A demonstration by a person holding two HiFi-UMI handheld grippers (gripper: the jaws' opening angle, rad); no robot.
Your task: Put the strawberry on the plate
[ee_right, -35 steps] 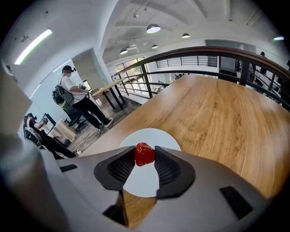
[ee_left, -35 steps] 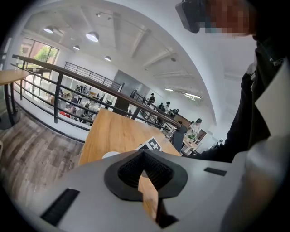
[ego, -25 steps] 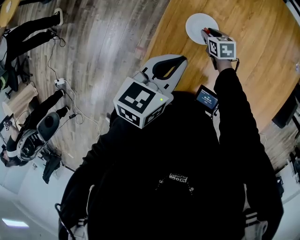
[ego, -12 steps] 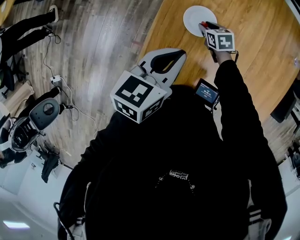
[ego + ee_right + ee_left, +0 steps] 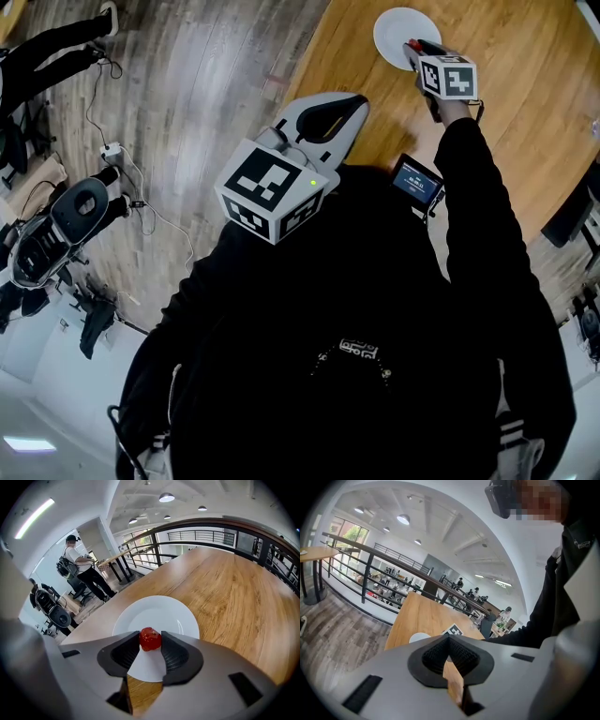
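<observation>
On the wooden table (image 5: 506, 112): a white plate (image 5: 161, 611) sits near the edge.
Right gripper (image 5: 150, 638): reached out over the plate, jaws pinched narrow around the strawberry (image 5: 150, 640).
Strawberry: red, gripped between the pad tips, above the plate's near part; whether it touches the plate I can't tell.
Left gripper (image 5: 449, 643): held back close to the person's chest, jaws pressed together with nothing between them.

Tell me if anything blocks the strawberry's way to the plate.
Nothing visible does. The right tongs grip the strawberry over the white plate, whose surface beneath it is bare.
</observation>
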